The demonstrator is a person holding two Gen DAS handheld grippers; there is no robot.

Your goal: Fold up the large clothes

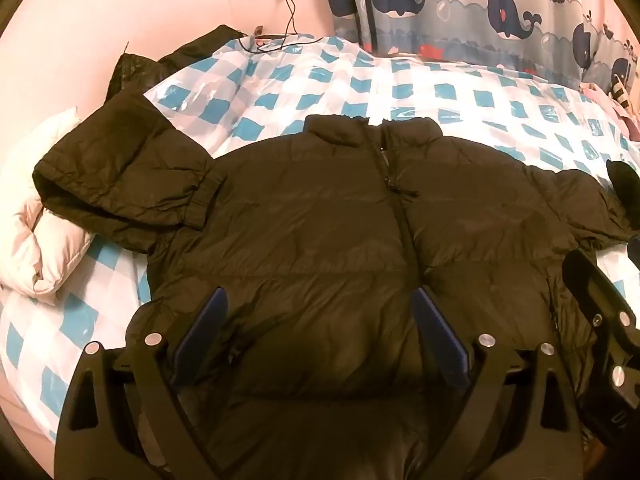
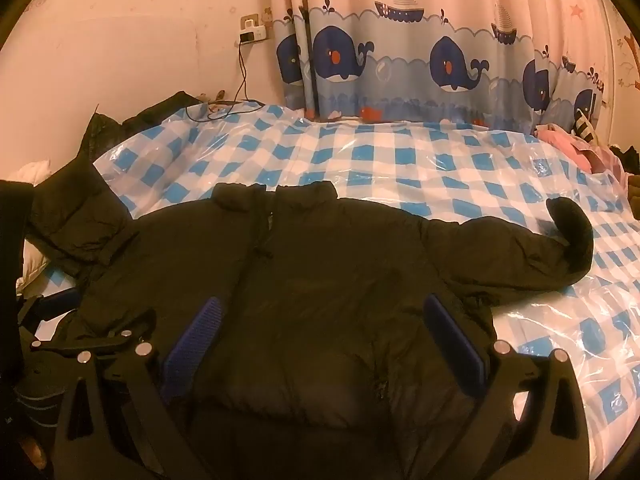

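Note:
A large black puffer jacket (image 1: 320, 216) (image 2: 320, 272) lies front up on the bed, zipper closed, collar toward the curtain. Its left sleeve (image 1: 120, 184) bends up over a white pillow. Its right sleeve (image 2: 532, 248) stretches out to the right, cuff curled up. My left gripper (image 1: 320, 312) hovers open over the jacket's lower middle, nothing between its blue pads (image 1: 208, 320). My right gripper (image 2: 324, 332) hovers open over the jacket's lower right part, with nothing between its pads. The right gripper's body (image 1: 600, 320) shows at the right edge of the left wrist view.
The bed (image 2: 400, 152) is covered with a blue-and-white checked sheet under clear plastic. A white pillow (image 1: 44, 232) lies at the left. Another dark garment (image 1: 188, 52) sits by the wall. A whale-print curtain (image 2: 440, 60) hangs behind. Pink clothes (image 2: 576, 148) lie at far right.

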